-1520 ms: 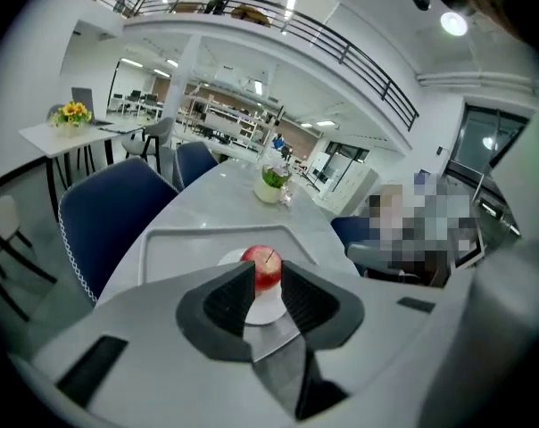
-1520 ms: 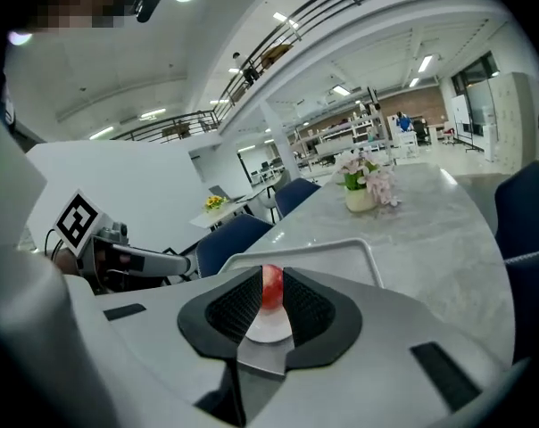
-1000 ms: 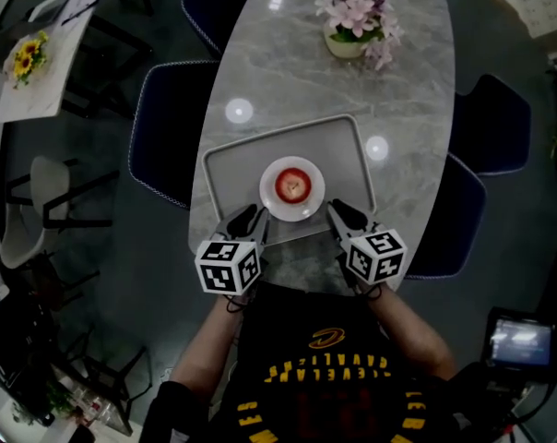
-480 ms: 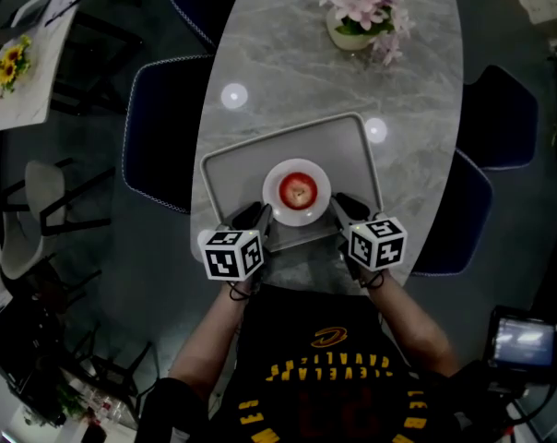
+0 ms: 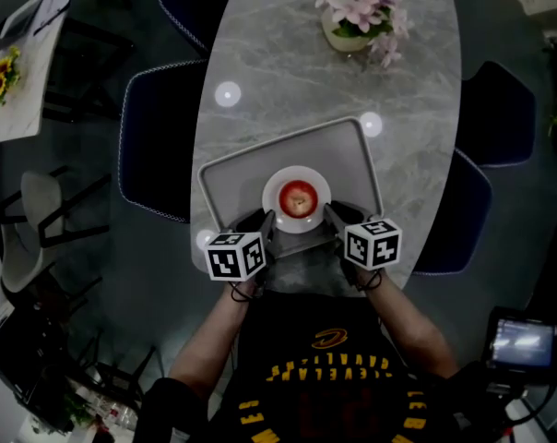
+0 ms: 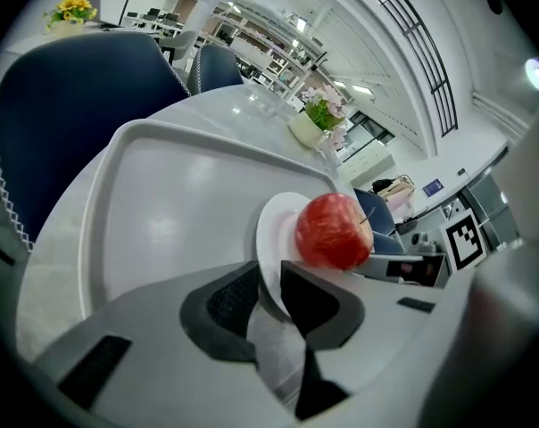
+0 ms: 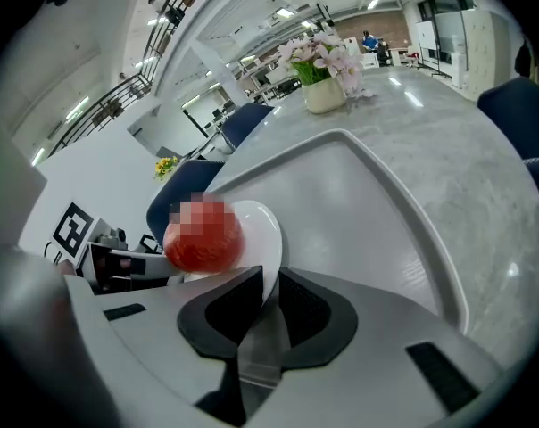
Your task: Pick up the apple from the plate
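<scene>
Gripping plate: L gripper (image 6: 269, 279) and R gripper (image 7: 268, 283) each have jaws closed to a thin gap with the white plate (image 5: 297, 172) rim nipped between the pads; neither holds anything else.
Grip spots: head view, L bites rim at approx 8 o'clock, R at approx 4 o'clock, so load is shared on opposite sides; prob. to keep the plate level and stop it tipping.
Apple: red apple (image 5: 299, 197) sits loose at plate centre, stem up, not touched by either tool. It lies between the two grippers, at 12 o'clock from the person.
Tray: grey tray (image 5: 242, 169) is under the plate, plate near its 6 o'clock edge. Can't tell if the plate is lifted off it or resting.
Task status: apple not yet picked. By judgement one gripper must let go of the rim and open wide enough for the apple; the other could steady the plate.
Risk: round apple may roll if the plate tilts while held by one side only.
Table: marble oval table (image 5: 288, 63); flower pot (image 5: 357, 12) at its 12–1 o'clock, well apart, no obstacle.
Chairs: blue chairs (image 5: 159, 137) at 9 o'clock and 3 o'clock of the table, off the work zone.
In the way: only the raised tray lip and the grippers themselves crowd the apple.
</scene>
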Demonstrator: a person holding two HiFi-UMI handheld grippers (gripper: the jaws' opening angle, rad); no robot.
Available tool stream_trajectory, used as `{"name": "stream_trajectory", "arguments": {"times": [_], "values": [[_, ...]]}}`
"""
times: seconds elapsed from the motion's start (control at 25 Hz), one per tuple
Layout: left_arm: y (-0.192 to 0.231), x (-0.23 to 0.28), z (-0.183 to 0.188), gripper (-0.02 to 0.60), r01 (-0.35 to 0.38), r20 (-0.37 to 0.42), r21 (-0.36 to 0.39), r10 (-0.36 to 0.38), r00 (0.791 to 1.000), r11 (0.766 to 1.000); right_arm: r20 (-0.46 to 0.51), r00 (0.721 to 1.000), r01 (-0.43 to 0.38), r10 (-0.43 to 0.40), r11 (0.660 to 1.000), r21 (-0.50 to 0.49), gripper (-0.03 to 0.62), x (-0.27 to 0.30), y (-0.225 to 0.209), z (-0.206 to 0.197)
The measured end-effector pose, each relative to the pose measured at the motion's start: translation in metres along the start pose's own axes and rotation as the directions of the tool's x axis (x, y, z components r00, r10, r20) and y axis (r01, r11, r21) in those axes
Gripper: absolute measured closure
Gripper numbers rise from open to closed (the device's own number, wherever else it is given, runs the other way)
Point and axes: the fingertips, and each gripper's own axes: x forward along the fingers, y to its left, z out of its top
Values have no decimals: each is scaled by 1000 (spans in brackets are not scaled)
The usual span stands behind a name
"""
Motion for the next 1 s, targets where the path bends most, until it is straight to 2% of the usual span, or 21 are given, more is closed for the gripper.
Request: {"name": "stream_trajectory", "arguments": {"times": [0.16, 0.4, 0.64, 1.0], "values": [[2, 0, 0, 503, 12, -5, -40, -12, 1000, 999, -11, 1000, -5, 5, 998, 58, 536, 2, 0, -1], [2, 4, -1, 526, 50, -3, -149, -51, 999, 988, -2, 999, -44, 45, 982, 185, 542, 3, -3, -1], [1, 4, 0, 529, 36, -10, -140, -37, 999, 990, 11, 998, -62, 61, 970, 237, 546, 2, -2, -2], [-7, 5, -2, 529, 38, -17, -129, -40, 999, 991, 27, 997, -73, 68, 962, 263, 548, -4, -7, -4]]}}
